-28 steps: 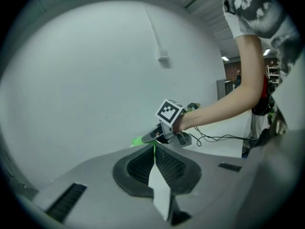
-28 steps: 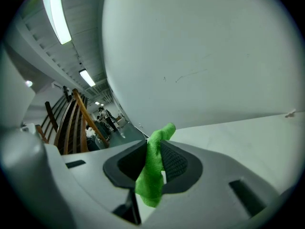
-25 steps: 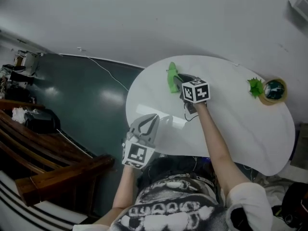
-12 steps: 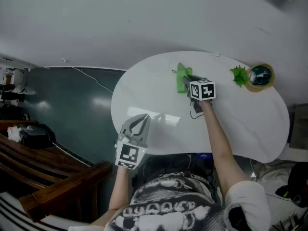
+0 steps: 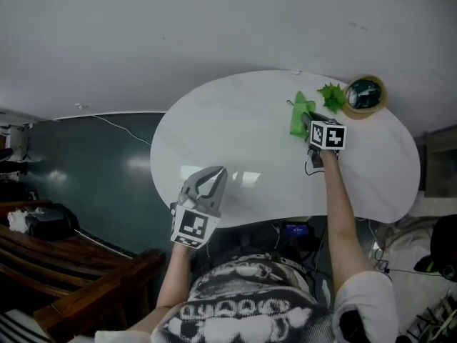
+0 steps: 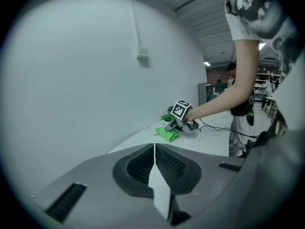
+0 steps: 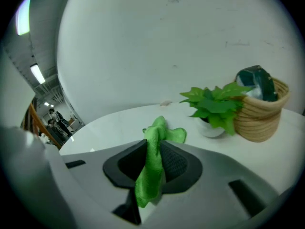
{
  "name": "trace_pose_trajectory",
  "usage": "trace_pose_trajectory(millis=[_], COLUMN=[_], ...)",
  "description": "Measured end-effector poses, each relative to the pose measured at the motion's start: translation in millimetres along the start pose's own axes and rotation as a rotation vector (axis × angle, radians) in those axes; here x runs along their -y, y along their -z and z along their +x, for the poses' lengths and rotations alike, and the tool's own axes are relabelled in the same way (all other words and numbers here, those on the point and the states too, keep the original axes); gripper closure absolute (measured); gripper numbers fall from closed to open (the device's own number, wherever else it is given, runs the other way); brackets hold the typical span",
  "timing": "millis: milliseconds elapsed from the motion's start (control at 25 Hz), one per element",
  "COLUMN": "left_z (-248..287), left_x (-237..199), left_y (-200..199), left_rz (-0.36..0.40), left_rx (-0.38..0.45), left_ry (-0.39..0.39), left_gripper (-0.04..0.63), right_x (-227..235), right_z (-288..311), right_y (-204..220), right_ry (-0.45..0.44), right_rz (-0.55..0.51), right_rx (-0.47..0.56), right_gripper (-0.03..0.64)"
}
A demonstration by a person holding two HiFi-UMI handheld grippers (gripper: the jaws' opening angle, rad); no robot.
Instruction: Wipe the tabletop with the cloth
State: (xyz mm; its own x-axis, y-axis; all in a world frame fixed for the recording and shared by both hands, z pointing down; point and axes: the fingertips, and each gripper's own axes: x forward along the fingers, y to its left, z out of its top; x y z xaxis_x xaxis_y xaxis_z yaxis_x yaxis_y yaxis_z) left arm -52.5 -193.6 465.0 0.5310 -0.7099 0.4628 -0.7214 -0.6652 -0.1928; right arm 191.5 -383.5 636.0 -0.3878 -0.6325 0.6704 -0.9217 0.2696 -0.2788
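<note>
A bright green cloth [image 5: 299, 116] lies on the white oval table [image 5: 235, 141] toward its far right, and my right gripper [image 5: 310, 122] is shut on it. In the right gripper view the cloth [image 7: 153, 162] is pinched between the jaws, its free end spread on the tabletop ahead. My left gripper [image 5: 212, 180] hovers at the table's near left edge, jaws closed together with nothing between them. The left gripper view shows the right gripper [image 6: 172, 125] and the cloth [image 6: 167, 134] far across the table.
A small green potted plant [image 5: 331, 96] and a woven basket [image 5: 365, 95] holding a dark object stand at the table's far right, just beyond the cloth. A thin cable [image 5: 114, 126] runs over the dark floor on the left. Wooden furniture [image 5: 57, 277] sits at lower left.
My right gripper has dragged the green cloth rightward across the table, toward the plant and basket. The left gripper has stayed by the near edge.
</note>
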Motion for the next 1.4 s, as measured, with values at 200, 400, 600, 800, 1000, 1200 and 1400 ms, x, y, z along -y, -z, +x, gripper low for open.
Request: trace_pose_trajectory(millis=[200,400,600,800,1000,1200,1400], left_z=[-3.5,-19.1,-39.8,-79.2,-122.5,-167.7,-208.0], left_x=[2.8,-2.6,-13.0,-36.7,-57.2,-81.8,-101.0], left_y=[7.3,13.5,28.3,52.4,91.2,130.4,166.3], left_rz=[-0.004,-0.012,-0.023,-0.028,-0.063,-0.101,-0.132], left_rx=[-0.012,0.002,0.004,-0.007,-0.047,-0.072,-0.096], left_ry=[0.007,0.000,-0.009,-0.041,-0.074,-0.125,-0.162], left_gripper=[0.588,0.588,0.588,0.588,0.588,0.588,0.588], right_x=[38.5,49.3,12.1,-78.4,-206.0,-342.6,-452.5], right_z=[-24.9,-45.7,-46.7,-31.6,-1.1,35.0,62.4], right_y=[14.6,25.3,19.2,9.4,12.7,29.6,53.3], right_ry=[0.067,0.138,0.101,0.007,-0.157,-0.323,-0.440], right_rz=[0.023,0.042,0.004,-0.066,-0.138,-0.223,-0.297], right_rx=[-0.004,-0.006,0.012,0.028,0.020,-0.015,-0.063], right_gripper=[0.532,0.532,0.532,0.532,0.532,0.532,0.532])
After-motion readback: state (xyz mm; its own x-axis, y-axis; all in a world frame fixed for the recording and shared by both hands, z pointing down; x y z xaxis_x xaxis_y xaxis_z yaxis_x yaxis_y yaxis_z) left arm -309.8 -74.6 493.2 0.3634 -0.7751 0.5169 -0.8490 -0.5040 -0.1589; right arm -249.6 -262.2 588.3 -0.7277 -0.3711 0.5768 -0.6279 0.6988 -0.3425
